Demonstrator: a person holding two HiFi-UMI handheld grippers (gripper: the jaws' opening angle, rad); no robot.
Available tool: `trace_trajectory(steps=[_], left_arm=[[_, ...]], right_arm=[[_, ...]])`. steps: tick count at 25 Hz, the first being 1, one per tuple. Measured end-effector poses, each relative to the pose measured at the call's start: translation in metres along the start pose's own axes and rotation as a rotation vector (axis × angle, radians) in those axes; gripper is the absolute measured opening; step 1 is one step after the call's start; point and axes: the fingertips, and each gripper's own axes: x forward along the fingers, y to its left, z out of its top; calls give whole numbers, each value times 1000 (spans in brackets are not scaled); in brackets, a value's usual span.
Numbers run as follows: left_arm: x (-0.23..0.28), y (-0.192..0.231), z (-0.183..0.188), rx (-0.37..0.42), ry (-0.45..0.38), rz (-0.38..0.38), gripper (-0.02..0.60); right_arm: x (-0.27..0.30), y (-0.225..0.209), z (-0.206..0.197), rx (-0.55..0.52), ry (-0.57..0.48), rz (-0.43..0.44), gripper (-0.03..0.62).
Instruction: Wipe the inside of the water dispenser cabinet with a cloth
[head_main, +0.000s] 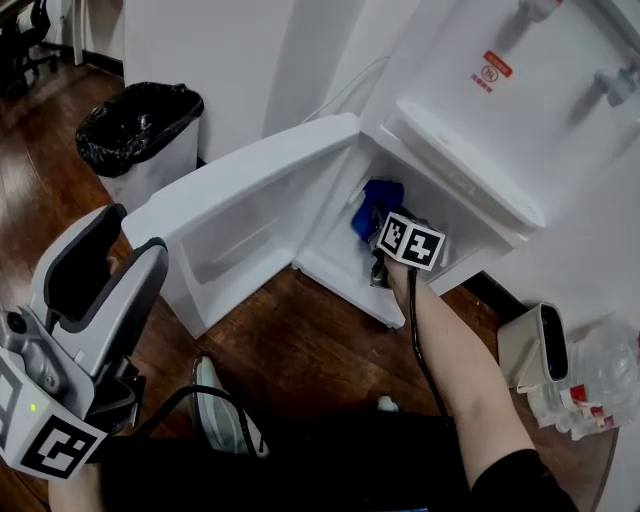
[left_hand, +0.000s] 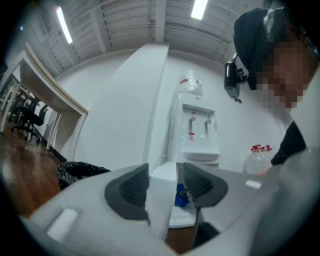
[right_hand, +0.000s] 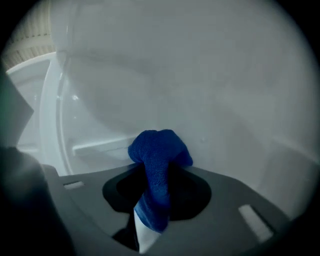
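Inside the water dispenser cabinet (head_main: 335, 265), far right, my right gripper (right_hand: 160, 187) clamps the blue cloth (right_hand: 159, 150), bunched ahead so fabric leads, I reckon. Left gripper (left_hand: 167, 182) sits near-left, jaws apart, empty, clear of the open door (head_main: 240, 200).

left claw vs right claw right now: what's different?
Load: the left claw is open and empty, while the right claw is shut on the blue cloth.
Place: the right claw is inside the cabinet, with the cloth close to its white wall. The left claw is held back outside, short of the open door.
Shared: same grey two-jaw design.
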Motion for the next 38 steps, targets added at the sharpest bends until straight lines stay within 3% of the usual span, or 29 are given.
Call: trace_trajectory(steps=[3,5,9,16,18,20,25,28,33,36,38], left_arm=[[3,-1,-1,15,-8,-4,218],[5,-1,-3,31,-4,-11,219],[8,-1,-6,48,5,-9,219],[4,-6,-7,15,2,-11,218],[3,-8,-7,16,3,-12,215],[2,-11,-5,25,1,-15,213],[2,-12,-1,56,-6,-16,213],[5,-13,-4,55,1,-25,212],[7,-13,-6,92,7,-27,212],[8,-11,-7,99,3,-26,212],[8,-11,-7,96,5,-25,212]], right_arm=[[19,-1,7,-16,-62,-24,113],[27,4,8,3,-79,10,114],[20,26,5,73,-96,187,112],[-61,103,-20,11,-68,466,112],[-83,111,-19,-26,-67,498,112],[-91,97,-1,-52,-122,410,112],[-67,30,71,-15,-290,40,112],[-46,14,95,12,-341,-70,112],[-20,20,118,25,-400,-68,113],[-27,34,118,74,-421,20,107],[-43,54,116,48,-437,106,109]])
